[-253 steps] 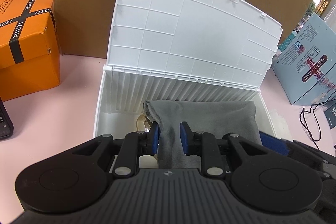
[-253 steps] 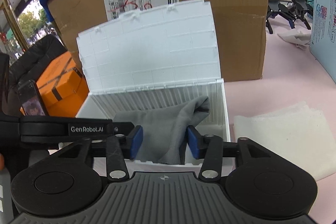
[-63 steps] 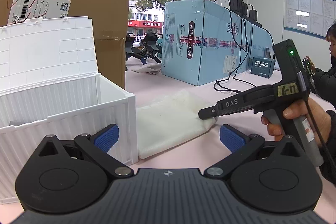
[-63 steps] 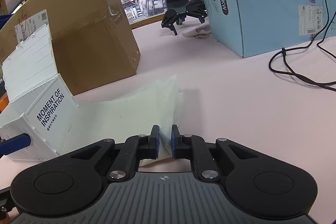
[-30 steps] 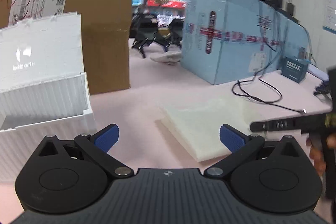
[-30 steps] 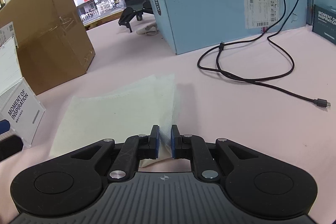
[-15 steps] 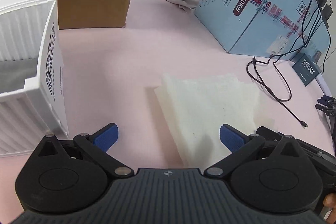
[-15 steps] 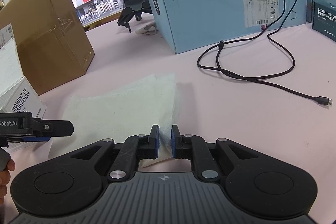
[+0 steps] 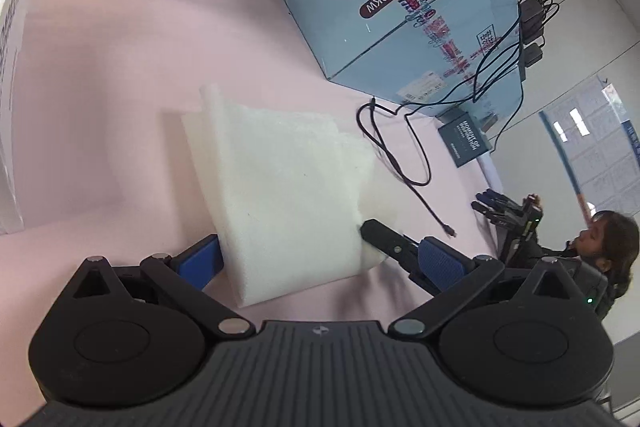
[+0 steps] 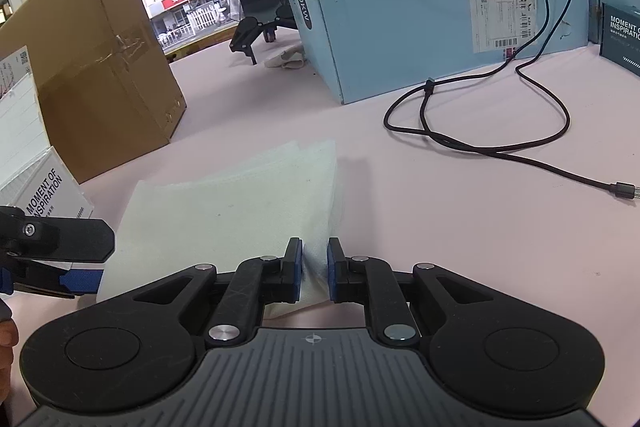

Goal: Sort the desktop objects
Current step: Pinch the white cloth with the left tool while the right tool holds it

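A white folded foam sheet lies on the pink table. My left gripper is open, its blue pads on either side of the sheet's near edge. My right gripper is shut on the near right corner of the sheet. From the right, the tip of one of its fingers reaches into the left wrist view at that corner. The left gripper's upper finger shows at the sheet's left edge. The white storage box stands to the left.
A brown cardboard box stands behind the white box. A large light-blue carton is at the back right, with a black cable looping on the table before it. A person sits at the far right.
My left gripper has swung away from the white box and come down over the sheet, open on either side of its near edge. My right gripper has stayed shut on the sheet's corner.
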A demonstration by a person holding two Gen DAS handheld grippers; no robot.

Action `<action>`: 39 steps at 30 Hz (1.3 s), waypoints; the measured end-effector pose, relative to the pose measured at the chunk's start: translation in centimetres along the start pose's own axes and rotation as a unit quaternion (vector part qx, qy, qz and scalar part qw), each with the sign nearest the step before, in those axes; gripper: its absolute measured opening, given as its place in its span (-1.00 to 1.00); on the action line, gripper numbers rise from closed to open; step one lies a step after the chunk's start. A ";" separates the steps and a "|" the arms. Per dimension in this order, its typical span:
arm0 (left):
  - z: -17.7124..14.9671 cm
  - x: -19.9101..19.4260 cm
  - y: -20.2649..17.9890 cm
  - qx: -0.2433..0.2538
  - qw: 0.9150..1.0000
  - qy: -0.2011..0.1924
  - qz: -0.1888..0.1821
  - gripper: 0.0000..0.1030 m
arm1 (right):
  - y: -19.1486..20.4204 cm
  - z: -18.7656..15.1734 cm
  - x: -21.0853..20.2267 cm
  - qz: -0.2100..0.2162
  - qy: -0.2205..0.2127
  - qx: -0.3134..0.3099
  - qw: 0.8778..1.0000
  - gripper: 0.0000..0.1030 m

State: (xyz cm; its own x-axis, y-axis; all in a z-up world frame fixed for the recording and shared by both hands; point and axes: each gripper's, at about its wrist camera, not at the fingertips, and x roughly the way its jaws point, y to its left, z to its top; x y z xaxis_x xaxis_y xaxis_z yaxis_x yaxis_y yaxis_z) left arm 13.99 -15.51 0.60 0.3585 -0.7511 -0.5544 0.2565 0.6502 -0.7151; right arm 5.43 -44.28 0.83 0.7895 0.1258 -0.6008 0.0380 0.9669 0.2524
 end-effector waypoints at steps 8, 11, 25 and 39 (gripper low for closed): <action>0.0 0.2 1.1 -0.043 0.997 0.008 -0.058 0.86 | -0.1 0.0 0.0 0.003 -0.001 0.004 1.000 -0.77; -0.1 0.2 0.9 -0.035 0.998 0.001 -0.048 0.68 | -0.1 0.0 0.0 0.004 -0.002 0.006 1.000 -0.77; -1.1 0.1 0.8 -0.003 0.998 -0.034 0.046 -0.64 | 0.0 0.0 0.1 0.005 -0.008 0.011 1.000 -0.77; -2.0 -1.2 -2.1 0.090 0.989 -0.080 0.091 -0.80 | 0.0 0.4 -1.9 0.037 -0.067 0.027 0.997 -0.77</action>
State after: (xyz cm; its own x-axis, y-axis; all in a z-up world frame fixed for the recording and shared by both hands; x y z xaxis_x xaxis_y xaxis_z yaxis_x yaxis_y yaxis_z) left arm 11.28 -16.19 1.89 0.5461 -0.6024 -0.5821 0.3253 0.7929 -0.5153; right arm 4.18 -44.61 2.33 0.8662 0.1614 -0.4729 0.0072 0.9423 0.3348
